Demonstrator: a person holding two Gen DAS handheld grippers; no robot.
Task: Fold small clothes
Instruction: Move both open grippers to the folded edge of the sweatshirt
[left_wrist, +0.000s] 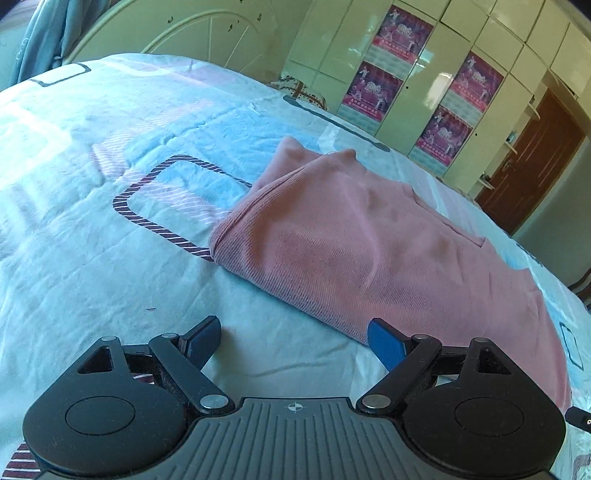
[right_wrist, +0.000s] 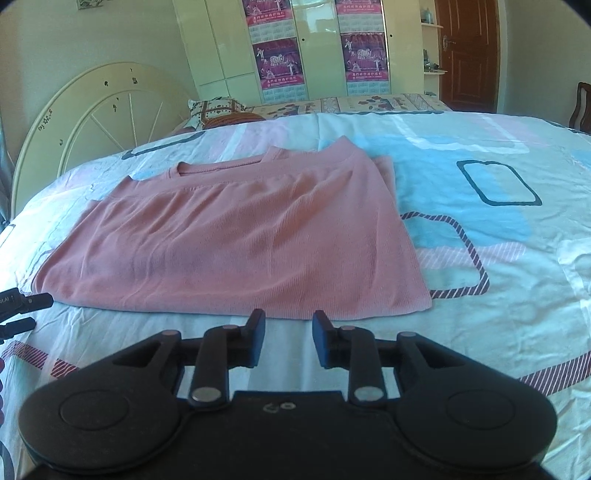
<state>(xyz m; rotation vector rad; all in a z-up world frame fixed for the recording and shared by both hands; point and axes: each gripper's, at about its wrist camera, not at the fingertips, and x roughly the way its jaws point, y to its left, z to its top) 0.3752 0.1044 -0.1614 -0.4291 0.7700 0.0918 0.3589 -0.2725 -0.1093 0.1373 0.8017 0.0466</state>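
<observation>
The pink garment (right_wrist: 236, 236) lies folded on the bed (right_wrist: 480, 332), spread flat over the patterned sheet (left_wrist: 110, 221) toward the middle of the mattress, with its near hem running roughly parallel to the bed's near edge. Its upper layers are doubled over, so a ribbed band and a neckline show along the far side, toward the headboard (right_wrist: 92, 110). In the left wrist view the same pink garment (left_wrist: 369, 240) shows a rounded folded corner pointing toward the centre of the bed.

The left gripper (left_wrist: 295, 341) hangs over the sheet just beside the garment's near edge, jaws spread wide and nothing between them; its right blue pad (left_wrist: 386, 343) sits close against the cloth's edge, though contact cannot be told. The right gripper (right_wrist: 289, 338) hovers just short of the near hem, jaws narrowed with a clear gap and no cloth between the fingers.

Beyond the bed's far side stand a wardrobe (right_wrist: 321, 48) with posters (right_wrist: 280, 62) and a brown door (right_wrist: 469, 55).
</observation>
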